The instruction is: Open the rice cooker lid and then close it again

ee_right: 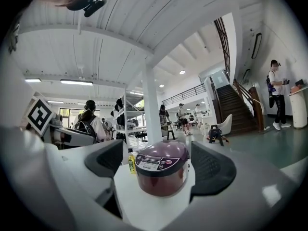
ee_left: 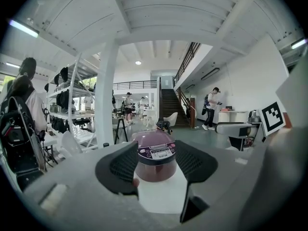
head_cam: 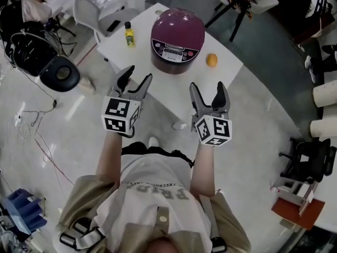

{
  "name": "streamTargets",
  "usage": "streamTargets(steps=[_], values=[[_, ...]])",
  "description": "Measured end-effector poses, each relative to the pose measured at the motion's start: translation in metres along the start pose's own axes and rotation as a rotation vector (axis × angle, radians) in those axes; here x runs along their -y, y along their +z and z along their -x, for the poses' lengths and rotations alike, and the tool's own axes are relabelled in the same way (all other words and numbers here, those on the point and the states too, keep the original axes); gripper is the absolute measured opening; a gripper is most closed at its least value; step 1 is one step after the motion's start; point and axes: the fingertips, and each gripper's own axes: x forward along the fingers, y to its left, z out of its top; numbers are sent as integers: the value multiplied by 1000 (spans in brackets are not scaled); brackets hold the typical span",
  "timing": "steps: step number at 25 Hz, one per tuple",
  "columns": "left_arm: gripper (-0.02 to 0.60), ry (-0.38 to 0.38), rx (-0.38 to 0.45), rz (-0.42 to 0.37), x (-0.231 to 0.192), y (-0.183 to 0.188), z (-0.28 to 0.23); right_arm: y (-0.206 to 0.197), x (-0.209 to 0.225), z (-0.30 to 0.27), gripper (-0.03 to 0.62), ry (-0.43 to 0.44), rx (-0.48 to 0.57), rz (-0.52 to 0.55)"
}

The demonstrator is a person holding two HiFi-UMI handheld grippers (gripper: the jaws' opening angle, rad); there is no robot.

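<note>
You hold both grippers out in front of your chest, level with each other and aimed at the desk ahead. Your left gripper (head_cam: 137,78) has its jaws partly apart, with nothing between the pads. Your right gripper (head_cam: 207,88) has its jaws set wider, and they are empty as well. The left gripper's tips hang by the near-left edge of the white rectangular desk (head_cam: 224,73), and the right's over its near-right edge. Both are well apart from anything on it.

At the middle of the desk stands the round maroon rice cooker with a silver control panel (head_cam: 177,38), its panel turned toward you. Both gripper views frame it squarely between their jaws. Its domed maroon lid (head_cam: 177,25) sits flat and shut on the body. A small yellow bottle with a black cap (head_cam: 129,35) stands upright toward the desk's left corner, beside the cooker. A small orange fruit (head_cam: 211,60) lies by the right edge.

By the look of things, the task has not begun. You have yet to reach the cooker, and the lid is untouched. Opening it and closing it again both lie ahead.
</note>
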Motion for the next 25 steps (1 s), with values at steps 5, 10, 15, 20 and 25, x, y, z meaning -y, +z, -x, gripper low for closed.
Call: streamTargets(steps=[5, 10, 15, 20, 25], values=[[255, 0, -26, 10, 0, -12, -11, -6, 4, -9, 428, 35, -9, 1], [256, -8, -51, 10, -7, -23, -25, -21, 5, -23, 434, 46, -34, -4], [256, -28, -67, 7, -15, -27, -46, -32, 10, -40, 434, 35, -48, -39], [256, -52, -83, 3, -29, -30, -66, -41, 14, -59, 439, 25, -66, -51], [288, -130, -132, 0, -37, -38, -92, -47, 5, -83, 442, 83, -111, -16]])
